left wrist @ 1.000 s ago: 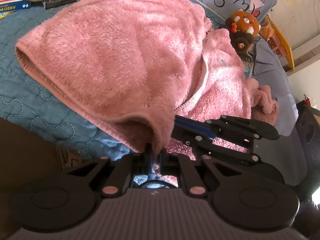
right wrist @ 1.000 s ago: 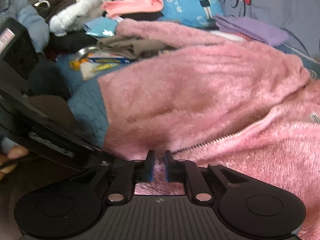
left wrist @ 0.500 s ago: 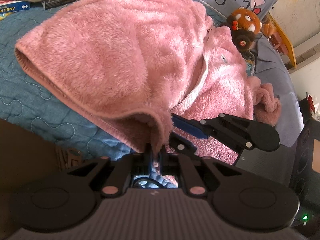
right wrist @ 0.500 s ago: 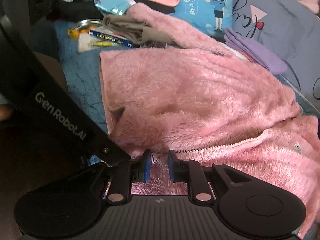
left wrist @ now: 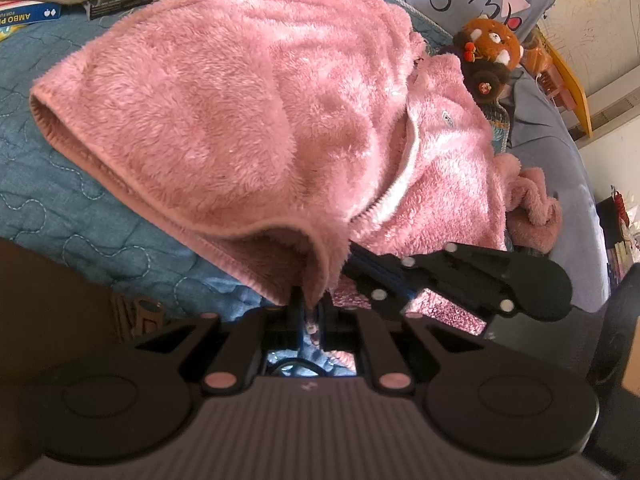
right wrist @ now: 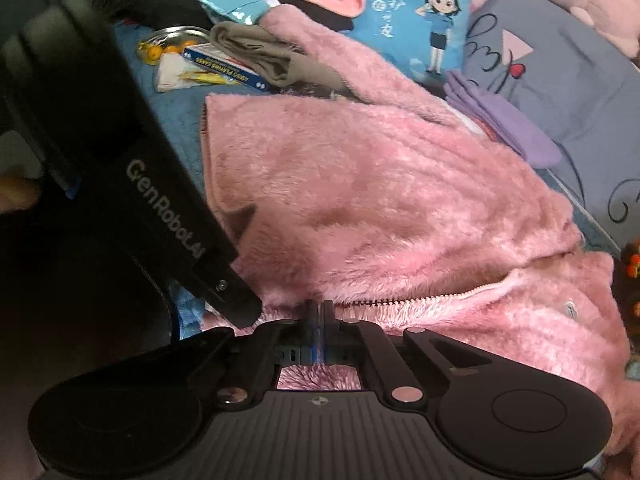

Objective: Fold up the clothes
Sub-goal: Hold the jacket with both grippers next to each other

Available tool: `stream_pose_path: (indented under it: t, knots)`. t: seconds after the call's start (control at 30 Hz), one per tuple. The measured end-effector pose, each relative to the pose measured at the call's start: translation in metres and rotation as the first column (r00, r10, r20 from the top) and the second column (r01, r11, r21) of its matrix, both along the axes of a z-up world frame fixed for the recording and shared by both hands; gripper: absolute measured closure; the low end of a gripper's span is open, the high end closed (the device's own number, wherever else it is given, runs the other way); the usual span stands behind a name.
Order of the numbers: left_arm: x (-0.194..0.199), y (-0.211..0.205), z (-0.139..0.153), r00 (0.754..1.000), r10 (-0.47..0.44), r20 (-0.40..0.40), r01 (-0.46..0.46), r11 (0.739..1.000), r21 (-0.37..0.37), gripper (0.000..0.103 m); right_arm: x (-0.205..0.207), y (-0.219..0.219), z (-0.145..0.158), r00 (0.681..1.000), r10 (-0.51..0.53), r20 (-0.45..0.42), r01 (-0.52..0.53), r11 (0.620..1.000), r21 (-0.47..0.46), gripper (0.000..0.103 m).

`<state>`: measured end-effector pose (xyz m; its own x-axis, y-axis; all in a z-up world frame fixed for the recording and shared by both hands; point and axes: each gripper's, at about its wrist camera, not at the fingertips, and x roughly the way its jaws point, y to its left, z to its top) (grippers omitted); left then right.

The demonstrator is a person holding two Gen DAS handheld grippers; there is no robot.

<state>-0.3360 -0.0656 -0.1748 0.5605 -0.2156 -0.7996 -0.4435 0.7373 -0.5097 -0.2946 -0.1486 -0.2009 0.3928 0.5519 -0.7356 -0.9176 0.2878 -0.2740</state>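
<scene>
The fluffy pink fleece zip jacket lies on the blue quilted bed. Left gripper and right gripper both have jaws pinching its hem (side by side). A first fold seems underway; next, carry the hem toward the collar evenly.

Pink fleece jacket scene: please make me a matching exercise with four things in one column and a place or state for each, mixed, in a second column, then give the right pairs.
Things:
1. pink fleece jacket
2. stuffed toy
3. grey-brown garment
4. left gripper

Places or states:
A. lies on top of the blue card box
B. shut on the jacket's hem
C. spread over the blue quilt
D. sits beyond the jacket's collar

Pairs: 1-C, 2-D, 3-A, 4-B
</scene>
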Motion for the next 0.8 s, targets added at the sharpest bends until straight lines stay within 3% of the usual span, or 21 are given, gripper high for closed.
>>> stream_pose_path:
  t: [0.4,0.8]
  knots:
    - [-0.007,0.0,-0.006,0.999,0.034,-0.003,-0.034,0.999,-0.002,0.097,0.004,-0.004,0.018,0.999,-0.028,-0.018,0.028,1.0,-0.002,0.102]
    - [-0.009,-0.002,-0.006,0.999,0.032,-0.016,-0.032,0.999,0.017,0.098,0.037,0.0,0.02,0.994,-0.086,0.066,0.09,0.995,-0.053,0.102]
